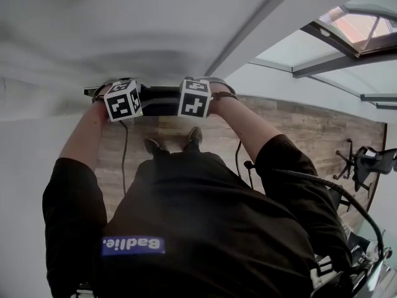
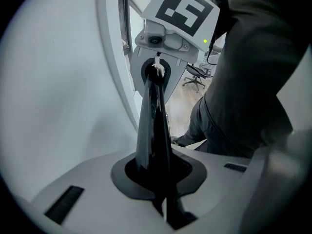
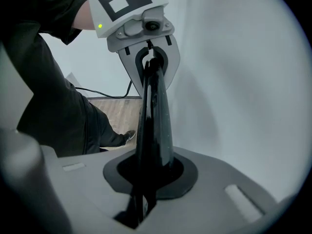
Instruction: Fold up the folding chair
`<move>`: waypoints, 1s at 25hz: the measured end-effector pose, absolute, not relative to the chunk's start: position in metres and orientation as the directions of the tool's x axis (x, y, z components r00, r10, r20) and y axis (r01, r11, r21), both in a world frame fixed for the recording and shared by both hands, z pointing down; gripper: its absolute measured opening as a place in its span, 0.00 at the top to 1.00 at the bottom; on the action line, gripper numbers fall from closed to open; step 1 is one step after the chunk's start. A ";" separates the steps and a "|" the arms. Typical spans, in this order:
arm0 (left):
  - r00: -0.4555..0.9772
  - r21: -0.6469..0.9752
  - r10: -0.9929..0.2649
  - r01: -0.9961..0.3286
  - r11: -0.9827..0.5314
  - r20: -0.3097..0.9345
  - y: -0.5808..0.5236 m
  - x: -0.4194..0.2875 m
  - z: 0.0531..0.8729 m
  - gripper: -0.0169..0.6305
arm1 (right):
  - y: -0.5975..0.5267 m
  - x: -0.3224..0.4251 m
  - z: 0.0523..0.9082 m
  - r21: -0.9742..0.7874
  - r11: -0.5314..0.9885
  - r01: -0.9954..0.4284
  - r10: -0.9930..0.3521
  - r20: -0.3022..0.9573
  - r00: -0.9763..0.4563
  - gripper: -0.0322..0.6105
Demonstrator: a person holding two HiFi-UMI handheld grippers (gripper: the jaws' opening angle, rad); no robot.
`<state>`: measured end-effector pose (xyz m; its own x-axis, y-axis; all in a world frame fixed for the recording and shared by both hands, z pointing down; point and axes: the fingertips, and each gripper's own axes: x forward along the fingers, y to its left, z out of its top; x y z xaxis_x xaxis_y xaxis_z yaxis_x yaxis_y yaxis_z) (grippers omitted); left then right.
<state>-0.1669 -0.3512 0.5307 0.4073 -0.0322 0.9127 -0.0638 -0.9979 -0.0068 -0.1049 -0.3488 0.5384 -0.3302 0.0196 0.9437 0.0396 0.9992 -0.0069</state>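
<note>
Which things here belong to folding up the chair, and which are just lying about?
Job: folding chair; left gripper and right gripper, both clamped on its edge.
Lying about: office chair; cable on the floor.

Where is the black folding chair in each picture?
Head view: the folding chair is a dark bar at upper middle.
Left gripper view: the folding chair stands at centre, gripped by the left tool.
Right gripper view: centre again, gripped by the right tool.
Shared landmark: the wooden floor, seen in all three.
</note>
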 end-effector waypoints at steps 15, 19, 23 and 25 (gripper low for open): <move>0.434 -0.093 -0.164 -0.181 -0.979 0.886 -0.411 -0.176 0.523 0.78 | -0.407 -0.096 0.539 0.155 0.988 -0.026 -0.155 0.928 -0.339 0.73; 0.416 -0.128 -0.201 -0.195 -0.972 0.887 -0.425 -0.180 0.525 0.76 | -0.423 -0.091 0.540 0.206 0.976 -0.077 -0.220 0.908 -0.356 0.68; 0.408 -0.176 -0.249 -0.208 -0.962 0.878 -0.439 -0.180 0.525 0.73 | -0.440 -0.083 0.539 0.254 0.958 -0.131 -0.285 0.887 -0.364 0.63; 0.404 -0.206 -0.278 -0.214 -0.955 0.871 -0.445 -0.182 0.523 0.71 | -0.447 -0.080 0.534 0.288 0.945 -0.155 -0.327 0.868 -0.374 0.62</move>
